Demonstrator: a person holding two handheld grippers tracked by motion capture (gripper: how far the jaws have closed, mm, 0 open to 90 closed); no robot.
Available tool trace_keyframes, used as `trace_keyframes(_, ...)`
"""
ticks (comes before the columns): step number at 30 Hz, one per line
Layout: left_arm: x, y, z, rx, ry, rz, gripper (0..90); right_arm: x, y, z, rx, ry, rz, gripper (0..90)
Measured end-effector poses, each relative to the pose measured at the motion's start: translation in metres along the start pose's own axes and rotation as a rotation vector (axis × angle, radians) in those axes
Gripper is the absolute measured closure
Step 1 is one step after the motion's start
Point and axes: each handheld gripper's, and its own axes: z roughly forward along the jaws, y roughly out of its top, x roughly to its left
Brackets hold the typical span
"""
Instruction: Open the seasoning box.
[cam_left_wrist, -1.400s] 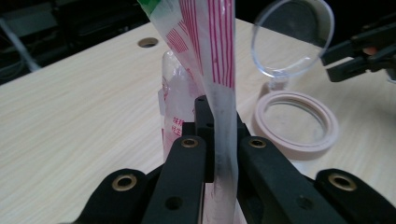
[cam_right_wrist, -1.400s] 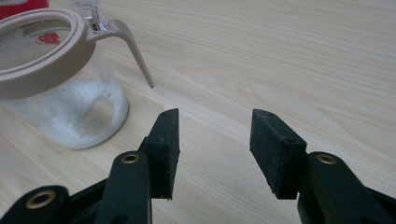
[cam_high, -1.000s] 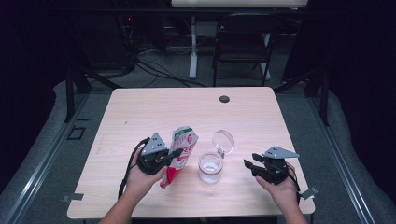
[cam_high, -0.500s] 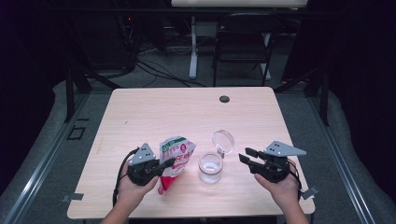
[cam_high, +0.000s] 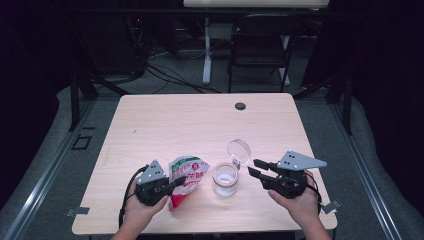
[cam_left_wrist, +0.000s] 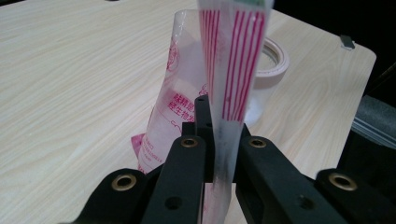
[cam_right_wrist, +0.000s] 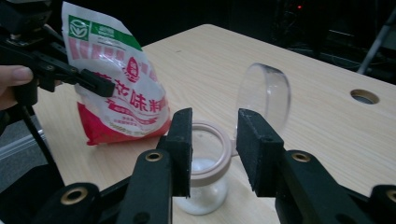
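- Left gripper (cam_high: 176, 184), low at the table's near left in the high view, clenched on the edge of a red-and-white seasoning bag (cam_high: 186, 175).
- In the left gripper view, both black jaws pinched tight on the bag's sealed, red-striped edge (cam_left_wrist: 232, 84), the film rising straight up from between them.
- Bag tilted, its bottom corner down on the wooden table (cam_high: 175, 120), its printed face turned toward the jar; a green mark at its upper corner in the right gripper view (cam_right_wrist: 116, 79).
- Just beside the bag, to its right: a small clear jar (cam_high: 225, 180), standing upright, with a pale pinkish rim and some white powder at the bottom (cam_right_wrist: 203, 177).
- Hinged clear lid (cam_high: 238, 150) flipped open, standing up behind the jar's mouth, attached at the rim.
- Right gripper (cam_high: 255, 168) held level above the table's near right, pointing left toward the jar, just short of it.
- Right jaws have just been closing, now parted with a gap and grasping nothing; in the right gripper view (cam_right_wrist: 214, 140) the jar's rim seen through that gap, farther off, untouched by the pads.
- Person's hand wrapped round each gripper body, forearms entering from the bottom edge.
- Small dark round grommet (cam_high: 240, 106) near the table's far edge, well apart from everything else.
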Motion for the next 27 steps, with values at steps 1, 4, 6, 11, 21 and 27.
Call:
trace_keyframes(1,0.0,-0.001,0.0,0.003,0.005,0.001,90.0,0.002,0.001,0.002,0.002,0.008,-0.005,66.4)
trace_keyframes(4,0.001,-0.003,-0.001,0.007,0.008,-0.001,90.0,0.006,0.004,0.006,0.003,0.028,-0.018,66.7)
trace_keyframes(6,0.001,-0.005,-0.002,0.008,0.008,-0.011,90.0,0.009,0.005,0.009,0.0,0.042,-0.022,66.8)
trace_keyframes(11,0.003,-0.008,-0.003,0.005,0.009,-0.026,90.0,0.017,0.009,0.02,0.024,0.068,-0.052,67.1)
trace_keyframes(21,0.001,-0.012,-0.002,0.011,0.002,-0.036,90.0,0.035,0.018,0.054,0.068,0.137,-0.102,66.9)
trace_keyframes(27,0.001,-0.014,-0.002,0.007,-0.004,-0.037,90.0,0.041,0.018,0.082,0.102,0.17,-0.108,65.3)
